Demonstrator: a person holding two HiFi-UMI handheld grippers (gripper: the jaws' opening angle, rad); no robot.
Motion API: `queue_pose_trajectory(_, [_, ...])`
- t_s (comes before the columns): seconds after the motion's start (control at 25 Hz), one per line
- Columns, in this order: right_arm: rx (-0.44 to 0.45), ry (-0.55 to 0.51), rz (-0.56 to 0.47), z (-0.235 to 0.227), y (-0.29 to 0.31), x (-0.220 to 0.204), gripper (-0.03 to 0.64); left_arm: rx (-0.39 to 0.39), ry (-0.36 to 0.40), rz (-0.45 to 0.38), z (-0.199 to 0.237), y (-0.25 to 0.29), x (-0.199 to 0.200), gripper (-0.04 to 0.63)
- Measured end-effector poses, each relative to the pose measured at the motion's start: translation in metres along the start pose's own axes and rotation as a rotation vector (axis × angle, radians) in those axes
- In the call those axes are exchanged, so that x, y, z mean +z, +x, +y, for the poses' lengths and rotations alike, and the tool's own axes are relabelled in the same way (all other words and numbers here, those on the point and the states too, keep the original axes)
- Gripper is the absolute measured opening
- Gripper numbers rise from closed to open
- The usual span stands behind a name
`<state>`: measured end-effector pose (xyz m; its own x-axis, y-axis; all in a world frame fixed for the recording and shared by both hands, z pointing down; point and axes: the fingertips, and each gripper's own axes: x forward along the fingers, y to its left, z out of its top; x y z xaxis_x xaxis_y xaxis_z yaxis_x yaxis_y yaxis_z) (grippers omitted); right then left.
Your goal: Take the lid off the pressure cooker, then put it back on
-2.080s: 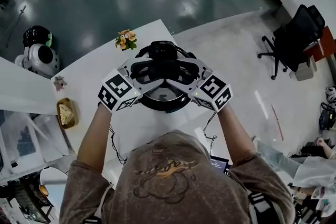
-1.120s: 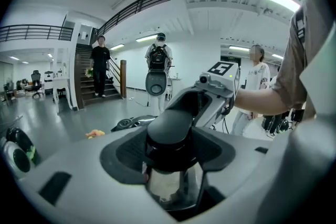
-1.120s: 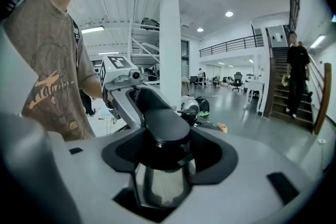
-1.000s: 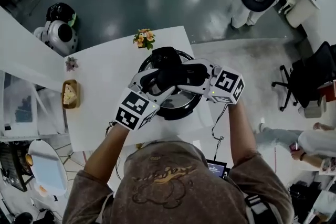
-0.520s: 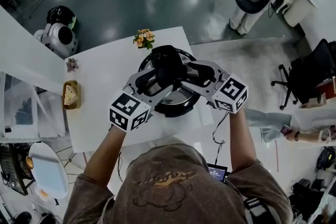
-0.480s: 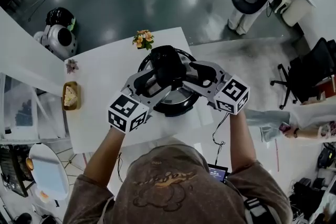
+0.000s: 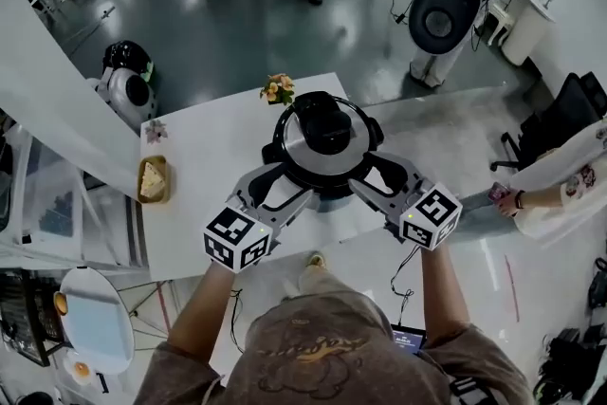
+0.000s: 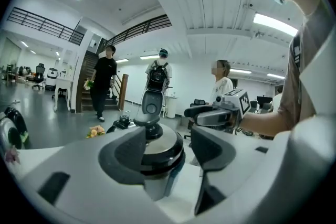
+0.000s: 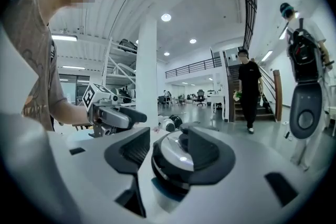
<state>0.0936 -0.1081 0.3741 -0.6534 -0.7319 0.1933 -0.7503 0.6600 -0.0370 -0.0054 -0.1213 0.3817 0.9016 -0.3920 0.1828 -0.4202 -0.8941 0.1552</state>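
Cooker (image 7: pixel 322 168) stands by the worktop's (image 7: pixel 204 156) far edge, lid (image 7: pixel 323 130) seated. My left tongs (image 7: pixel 285 187) are wide and empty. My right tongs (image 7: pixel 379 181) are empty too, jaws just narrowing. I judge the task either complete or not begun.

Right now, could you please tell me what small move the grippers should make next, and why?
Probably bring both forward onto the lid. It sits on the pressure cooker, while the left gripper and right gripper hang open short of it, nothing gripped; the right's jaws have just been closing a little.
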Motion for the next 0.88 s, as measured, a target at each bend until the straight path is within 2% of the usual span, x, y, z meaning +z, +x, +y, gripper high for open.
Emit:
queue_pose_trajectory(0.32, [-0.06,0.021,-0.019,0.065,-0.039,-0.007,0.207,0.056,0.007,-0.031,-0.036,-0.056,-0.015,0.267])
queue_pose_trajectory(0.48, [-0.113,0.042,-0.022,0.068,-0.055,-0.016,0.195,0.114,-0.029,-0.073,-0.045,-0.073,-0.018,0.252])
queue_pose_trajectory(0.68, [-0.142,0.101,-0.069,0.071,-0.071,-0.033,0.175,0.197,0.038,-0.089,-0.057,-0.079,-0.032,0.236])
queue_pose_trajectory(0.8, [-0.171,0.095,-0.085,0.07,-0.079,-0.043,0.127,0.244,0.059,-0.085,-0.064,-0.078,-0.044,0.215])
queue_pose_trajectory(0.88, [-0.195,0.086,-0.083,0.067,-0.081,-0.051,0.095,0.281,0.029,-0.097,-0.063,-0.078,-0.051,0.176])
